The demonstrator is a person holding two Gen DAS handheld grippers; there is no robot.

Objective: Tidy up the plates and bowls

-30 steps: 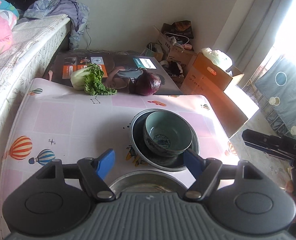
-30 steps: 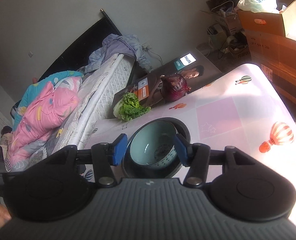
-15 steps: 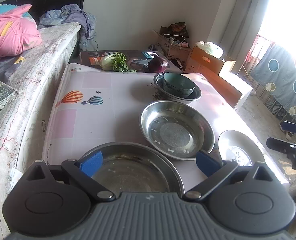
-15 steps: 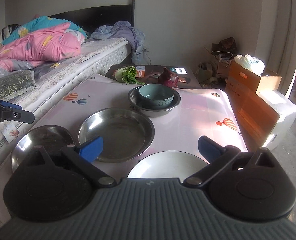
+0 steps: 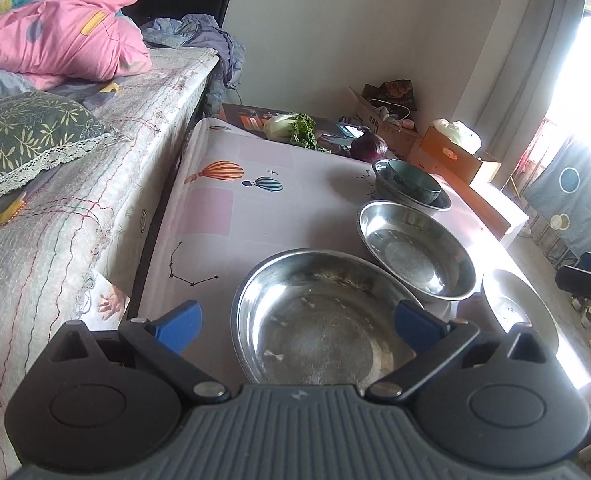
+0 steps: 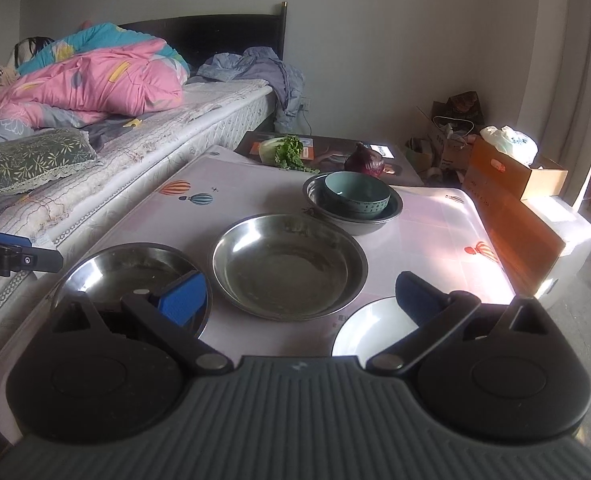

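On the balloon-print table (image 5: 223, 208) stand three steel bowls in a row. Nearest is a large one (image 5: 319, 320), then a middle one (image 5: 415, 256), then a far one (image 5: 435, 202) with a teal bowl (image 5: 413, 184) inside it. A white plate (image 6: 371, 328) lies at the near right. My left gripper (image 5: 297, 326) hovers over the near bowl, its jaws opening, gripping nothing. The right gripper (image 6: 301, 298) is open and empty above the middle bowl (image 6: 287, 264) and the plate.
A bed (image 6: 143, 148) with a pink quilt runs along the table's left side. A leafy cabbage (image 6: 283, 150) and a red onion (image 6: 365, 162) lie on a flat box beyond the table. Cardboard boxes (image 6: 511, 184) stand at the right.
Both grippers have drawn back from the far stacked bowls to the table's near end and their jaws have widened. The right view has rolled level. The teal bowl stays in the far bowl.
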